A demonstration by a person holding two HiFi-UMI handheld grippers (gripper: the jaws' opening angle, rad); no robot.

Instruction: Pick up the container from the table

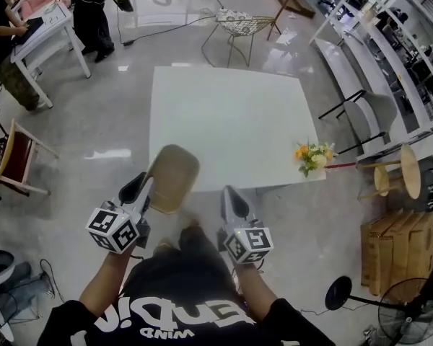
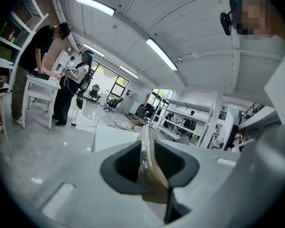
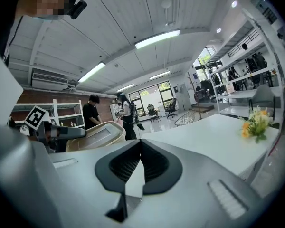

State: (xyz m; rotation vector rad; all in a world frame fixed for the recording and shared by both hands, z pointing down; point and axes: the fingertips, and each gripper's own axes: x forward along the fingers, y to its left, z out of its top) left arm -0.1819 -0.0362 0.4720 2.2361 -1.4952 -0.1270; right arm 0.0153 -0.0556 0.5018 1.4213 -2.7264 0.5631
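Observation:
The container (image 1: 172,177) is a tan, shallow tub, tilted on edge and held in the air over the near left corner of the white table (image 1: 231,114). My left gripper (image 1: 147,183) is shut on its rim. In the left gripper view the thin tan rim (image 2: 151,167) stands upright between the pads of the left gripper (image 2: 147,159). My right gripper (image 1: 232,195) hovers before the table's near edge, shut with nothing between its fingers. The right gripper view shows the right gripper (image 3: 141,148) with the pads meeting, and the container (image 3: 92,136) off to its left.
A small bunch of flowers (image 1: 312,156) sits at the table's near right corner. A wire chair (image 1: 242,24) stands beyond the table. People work at a white desk (image 1: 47,20) at the far left. A stool (image 1: 408,170), wooden crate (image 1: 400,247) and fan (image 1: 411,312) stand at right.

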